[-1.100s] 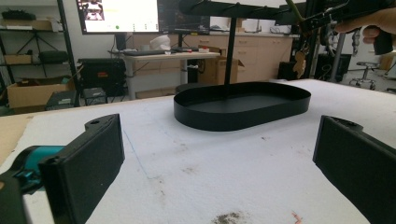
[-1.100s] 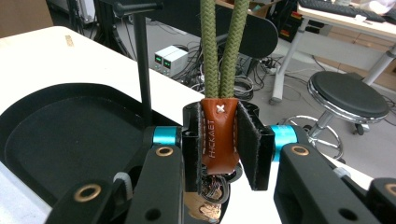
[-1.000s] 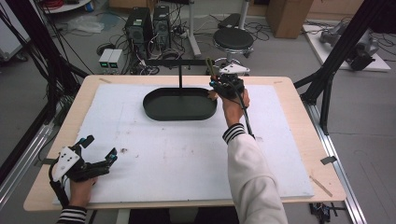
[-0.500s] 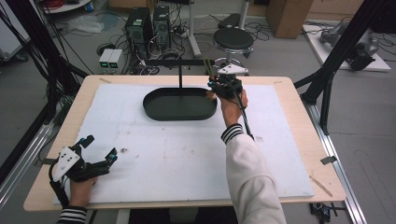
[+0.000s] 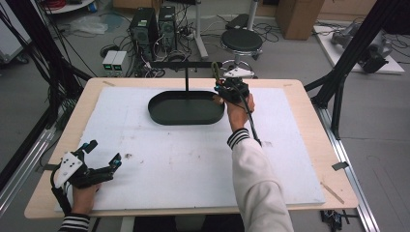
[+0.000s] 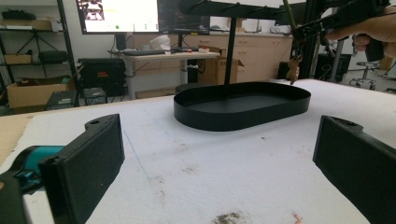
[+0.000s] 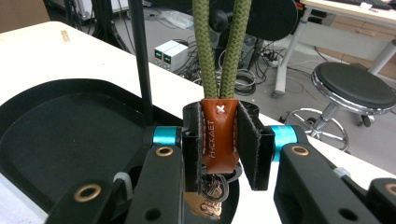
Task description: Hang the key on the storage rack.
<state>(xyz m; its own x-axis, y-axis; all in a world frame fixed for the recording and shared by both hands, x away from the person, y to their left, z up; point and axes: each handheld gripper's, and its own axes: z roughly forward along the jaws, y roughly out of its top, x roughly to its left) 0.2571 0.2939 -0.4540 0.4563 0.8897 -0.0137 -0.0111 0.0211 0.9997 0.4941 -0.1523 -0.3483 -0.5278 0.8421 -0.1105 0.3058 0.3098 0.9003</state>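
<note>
The surface (image 5: 300, 159) was covered in a white sheet, smudged with grey marks, and a pale wood border was left showing round the edges. The oval tray (image 5: 186, 115) was plain matte black, same as the stand (image 5: 186, 77) rising behind it. The keychain (image 7: 219, 135) was done in tan-brown leather with white stitching and a white cross stitch up top, hung on an olive-green braided cord (image 7: 220, 46). Both grippers were black, the right gripper (image 7: 220, 154) with bright teal bits at the jaw pivots and brass-coloured rivets, the left gripper (image 5: 102, 155) with a white plate. Sleeves were white, the cuffs (image 5: 238, 138) striped black and white.
</note>
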